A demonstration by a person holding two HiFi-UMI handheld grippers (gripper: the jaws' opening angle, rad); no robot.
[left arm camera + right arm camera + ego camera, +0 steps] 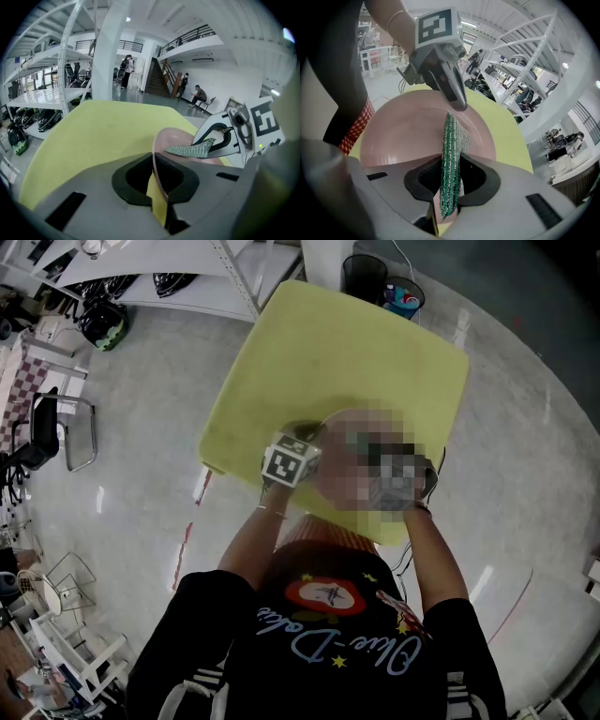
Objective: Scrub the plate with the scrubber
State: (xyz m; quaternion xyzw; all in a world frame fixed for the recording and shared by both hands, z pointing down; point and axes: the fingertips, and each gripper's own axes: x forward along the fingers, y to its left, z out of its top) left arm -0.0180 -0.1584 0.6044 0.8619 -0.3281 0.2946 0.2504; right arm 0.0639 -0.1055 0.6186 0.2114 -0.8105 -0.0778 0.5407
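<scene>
My left gripper (157, 183) is shut on the rim of a pink plate (161, 140), which it holds edge-on above the yellow table (93, 136). In the right gripper view the plate (403, 136) faces me, with the left gripper (459, 104) pinching its far rim. My right gripper (450, 187) is shut on a green mesh scrubber (451, 145) that lies against the plate's face. From the left gripper view the right gripper (206, 143) holds the scrubber (190, 150) over the plate. In the head view a mosaic patch hides the plate; the left gripper's marker cube (289, 461) shows.
The yellow table (319, 362) stands on a pale polished floor. Two round bins (384, 287) sit past its far edge. White shelving (56, 61) runs along the left, and a dark chair (52, 432) stands at the head view's left. People stand far off in the hall.
</scene>
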